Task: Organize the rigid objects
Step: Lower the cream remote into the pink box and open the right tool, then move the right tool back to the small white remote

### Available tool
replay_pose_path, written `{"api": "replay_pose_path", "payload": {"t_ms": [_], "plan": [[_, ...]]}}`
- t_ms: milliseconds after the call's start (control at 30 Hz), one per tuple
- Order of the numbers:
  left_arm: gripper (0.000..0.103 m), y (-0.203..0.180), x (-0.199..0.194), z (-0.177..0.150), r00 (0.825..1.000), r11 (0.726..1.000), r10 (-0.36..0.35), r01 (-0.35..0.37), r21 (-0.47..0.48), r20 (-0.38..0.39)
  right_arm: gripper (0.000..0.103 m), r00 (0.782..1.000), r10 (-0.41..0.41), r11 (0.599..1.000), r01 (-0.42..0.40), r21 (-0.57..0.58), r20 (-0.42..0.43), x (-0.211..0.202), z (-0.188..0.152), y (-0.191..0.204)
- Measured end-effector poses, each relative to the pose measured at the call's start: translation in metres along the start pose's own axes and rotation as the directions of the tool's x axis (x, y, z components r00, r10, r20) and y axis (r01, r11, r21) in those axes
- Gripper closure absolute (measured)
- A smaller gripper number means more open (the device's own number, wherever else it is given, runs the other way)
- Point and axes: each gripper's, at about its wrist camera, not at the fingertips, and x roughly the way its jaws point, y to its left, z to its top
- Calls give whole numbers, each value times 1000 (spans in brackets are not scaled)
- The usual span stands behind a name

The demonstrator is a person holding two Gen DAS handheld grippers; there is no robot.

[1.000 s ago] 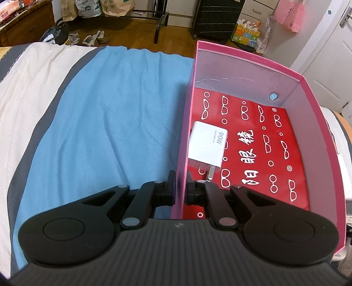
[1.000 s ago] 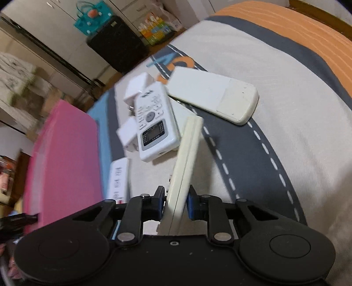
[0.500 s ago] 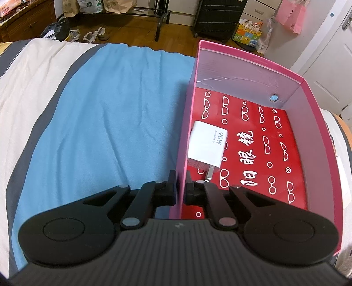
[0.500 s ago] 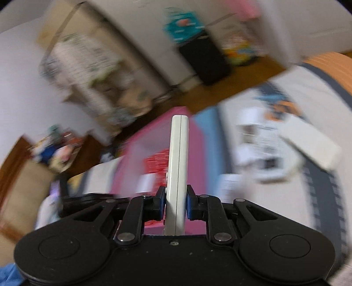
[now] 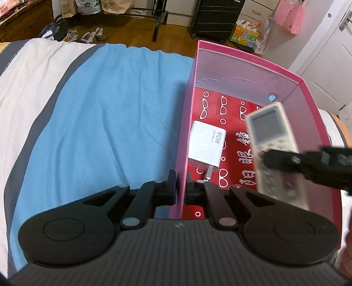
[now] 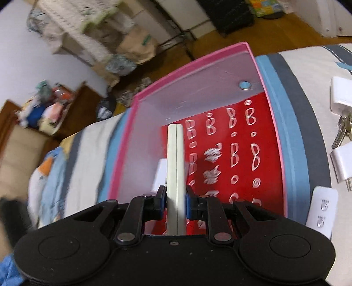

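Observation:
A pink box with a red printed floor lies on the bed. My left gripper is shut on the box's near left wall. A white 90W charger lies inside by that wall. My right gripper is shut on a cream remote control, held edge-up over the box. In the left wrist view the remote hovers, blurred, over the box's right half, with the right gripper coming in from the right.
White chargers with keys and a small white remote lie on the bed right of the box. A blue sheet spreads left of the box. Beyond the bed are a wooden floor, bags and a black suitcase.
My right gripper lifted the cream remote off the bed, swung left and now holds it over the box. My left gripper has stayed clamped on the box wall.

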Motion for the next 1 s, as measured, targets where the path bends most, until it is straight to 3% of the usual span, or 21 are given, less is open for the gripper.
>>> {"api": "replay_pose_path", "payload": {"t_ms": [233,300,367,467,733,867,1000], "plan": [[96,4,1,0,1000,1000,-21,21,-5,-1,81,997,-63,995,67,78,-53,32,10,-4],[96,5,1,0,1000,1000,-25,25,-7,-1,76,993,-70,991,81,106,-100,35,10,-8],[96,5,1,0,1000,1000,-26,26,-9,0,64,990,-98,992,106,74,-105,30,8,-2],[96,5,1,0,1000,1000,-28,28,-13,0,57,988,-147,988,144,-50,-50,6,2,14],[96,2,1,0,1000,1000,-20,20,-16,-1,52,997,-64,957,76,-280,53,-90,1,17],[98,-8,-1,-2,1000,999,18,-19,47,21,52,998,63,965,-56,-258,20,-130,13,-15],[98,-7,-1,-1,999,999,32,-32,35,12,52,999,38,954,-26,-298,35,-157,14,-38]]}}
